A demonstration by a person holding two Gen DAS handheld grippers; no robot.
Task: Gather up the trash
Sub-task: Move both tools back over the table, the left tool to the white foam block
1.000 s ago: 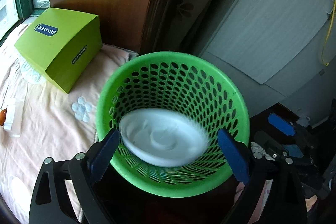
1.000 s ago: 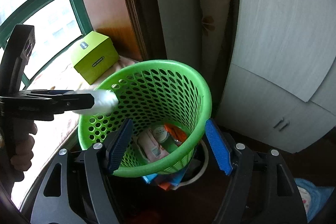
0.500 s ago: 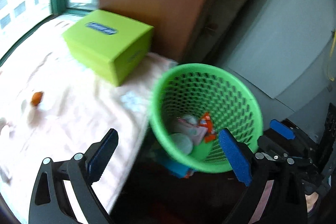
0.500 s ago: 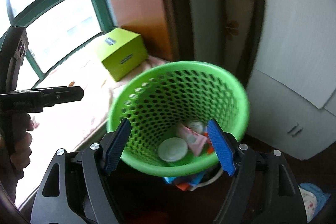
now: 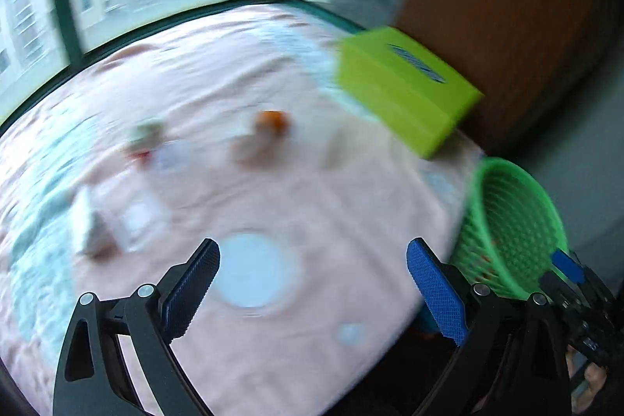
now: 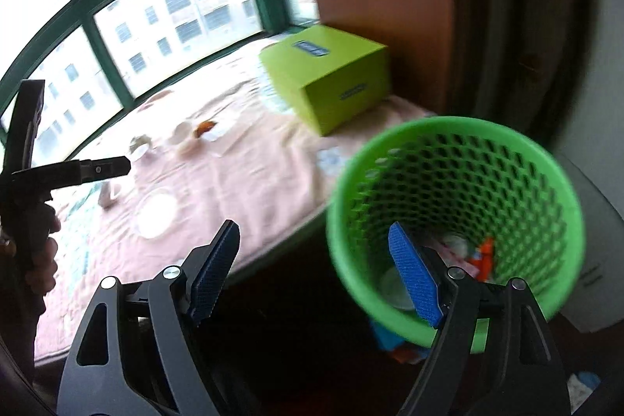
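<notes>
Hovering over a pink cloth-covered window ledge (image 5: 312, 182), the left gripper (image 5: 312, 283) has its blue-padded jaws spread wide with nothing between them. Below and between its fingers lies a round white plastic lid (image 5: 255, 269), flat on the cloth. Farther off on the same cloth sit blurred bits of litter, among them a small orange scrap (image 5: 272, 121) and a pale wrapper (image 5: 128, 217). A lime-green cardboard box (image 5: 405, 92) stands near the ledge's far corner. The right gripper (image 6: 314, 271) is opening its jaws, and no thing sits between them. Just beside its right finger is a green perforated plastic basket (image 6: 456, 143), off the ledge's edge, holding a white disc (image 6: 394, 285) and orange and pink wrappers.
</notes>
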